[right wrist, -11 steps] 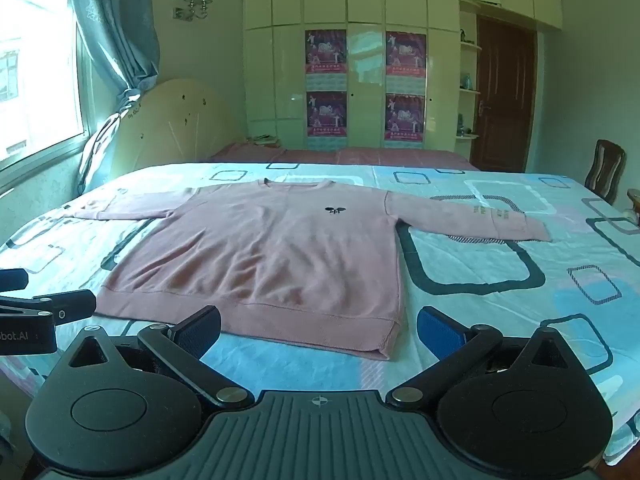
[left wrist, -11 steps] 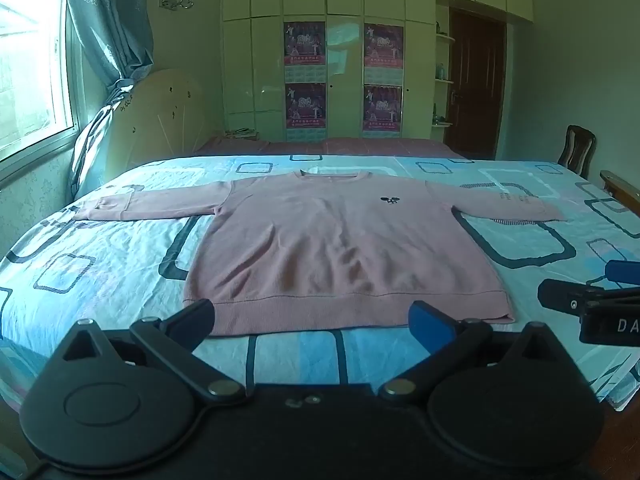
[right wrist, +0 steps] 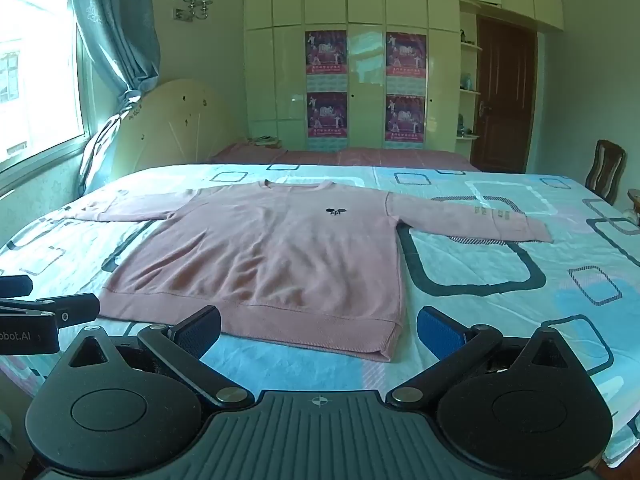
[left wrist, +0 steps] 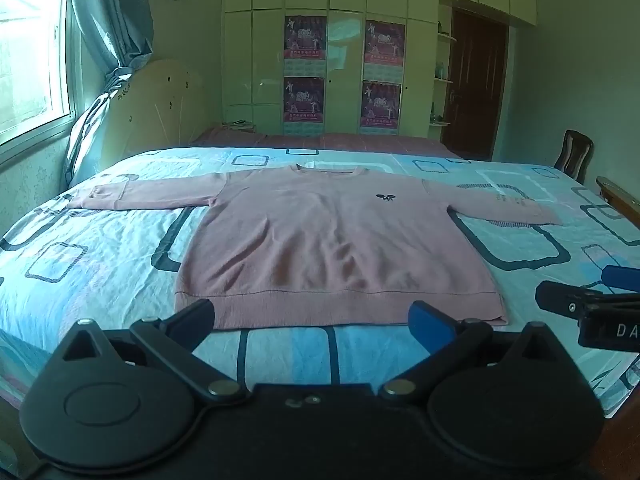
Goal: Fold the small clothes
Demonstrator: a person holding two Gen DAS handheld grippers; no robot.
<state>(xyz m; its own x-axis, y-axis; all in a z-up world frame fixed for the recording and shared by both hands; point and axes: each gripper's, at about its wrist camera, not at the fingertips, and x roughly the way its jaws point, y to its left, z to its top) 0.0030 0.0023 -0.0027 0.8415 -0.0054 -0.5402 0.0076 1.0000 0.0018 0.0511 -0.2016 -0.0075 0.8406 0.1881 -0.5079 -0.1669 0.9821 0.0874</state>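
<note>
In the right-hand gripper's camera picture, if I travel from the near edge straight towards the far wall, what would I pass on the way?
Right gripper, jaws wide open and empty → pink sweater's hem → small black logo on its chest → its neckline → patterned bedsheet → dark red cover at the bed's far end → wardrobe with posters.

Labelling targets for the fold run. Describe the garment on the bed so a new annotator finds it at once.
Start at the big bed with the light blue sheet printed with rounded rectangles. Spread flat across its middle, sleeves out to both sides, lies a pink sweater, its hem towards the cameras. It is the only garment on the sheet, with a small dark emblem on the chest.
</note>
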